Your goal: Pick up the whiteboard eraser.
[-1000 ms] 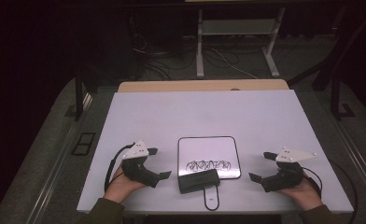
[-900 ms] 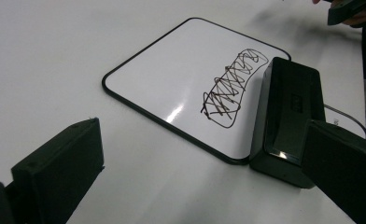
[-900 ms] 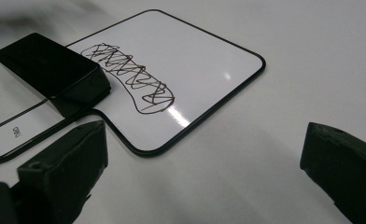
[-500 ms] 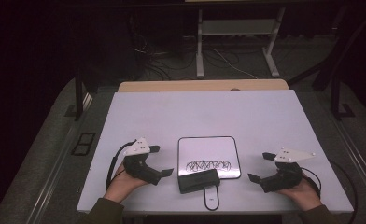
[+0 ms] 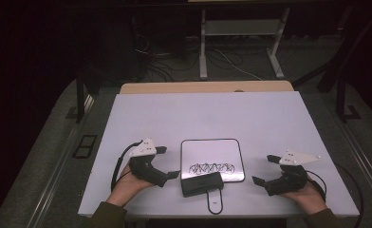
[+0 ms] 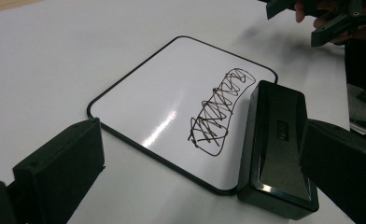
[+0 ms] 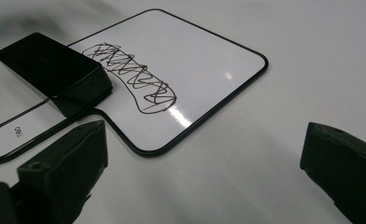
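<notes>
Both grippers, left [image 5: 169, 164] and right [image 5: 262, 169], sit open and empty; the left nears the eraser [image 5: 202, 183], which it must straddle before wiping the scribble [image 5: 211, 167].

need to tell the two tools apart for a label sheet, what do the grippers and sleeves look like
Both are alike: the left gripper and right gripper have black bodies, two blocky black fingers and a pale grey three-cornered plate on top. A black cable loops from each. The sleeves look dark olive.
</notes>
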Action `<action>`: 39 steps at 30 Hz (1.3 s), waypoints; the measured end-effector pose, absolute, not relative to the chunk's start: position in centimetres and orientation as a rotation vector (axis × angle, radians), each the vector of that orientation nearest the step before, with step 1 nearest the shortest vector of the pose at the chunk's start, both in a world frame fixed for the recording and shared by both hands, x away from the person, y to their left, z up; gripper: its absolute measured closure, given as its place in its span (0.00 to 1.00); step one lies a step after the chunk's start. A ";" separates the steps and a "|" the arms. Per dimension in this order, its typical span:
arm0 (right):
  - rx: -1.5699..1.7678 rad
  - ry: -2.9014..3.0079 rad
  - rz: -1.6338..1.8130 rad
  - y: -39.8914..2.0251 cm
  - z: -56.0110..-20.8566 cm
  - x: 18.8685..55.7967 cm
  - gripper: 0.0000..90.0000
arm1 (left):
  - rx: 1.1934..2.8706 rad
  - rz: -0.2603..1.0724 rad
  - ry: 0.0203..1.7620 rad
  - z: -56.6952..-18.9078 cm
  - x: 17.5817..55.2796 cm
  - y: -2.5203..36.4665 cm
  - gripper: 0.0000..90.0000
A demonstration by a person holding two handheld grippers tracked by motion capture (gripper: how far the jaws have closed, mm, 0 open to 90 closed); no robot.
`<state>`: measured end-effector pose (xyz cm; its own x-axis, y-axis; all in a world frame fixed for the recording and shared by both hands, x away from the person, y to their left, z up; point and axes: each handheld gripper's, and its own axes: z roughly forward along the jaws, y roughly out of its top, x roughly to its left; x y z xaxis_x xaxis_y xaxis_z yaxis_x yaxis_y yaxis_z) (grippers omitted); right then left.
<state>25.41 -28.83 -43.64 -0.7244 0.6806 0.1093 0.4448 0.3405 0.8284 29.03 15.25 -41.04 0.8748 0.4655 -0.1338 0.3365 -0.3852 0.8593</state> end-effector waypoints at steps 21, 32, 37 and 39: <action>1.031 2.326 1.329 -29.1 -43.6 25.4 0.00 | 2.020 0.129 0.530 -40.5 29.9 12.8 0.01; 1.033 2.320 1.330 -29.3 -43.6 25.4 0.00 | 2.040 0.115 0.497 -40.3 30.5 11.1 0.03; 1.034 2.317 1.328 -29.3 -43.6 25.4 0.00 | 2.048 0.105 0.477 -40.3 30.7 10.1 0.06; 1.037 2.316 1.329 -29.3 -43.6 25.4 0.00 | 2.056 0.103 0.468 -40.2 30.8 9.7 0.07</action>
<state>25.37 -29.28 -43.59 -0.7045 0.7015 0.1080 0.4473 0.3206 0.8350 30.79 9.71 -40.25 0.9221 0.3684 -0.1181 0.2850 -0.4404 0.8514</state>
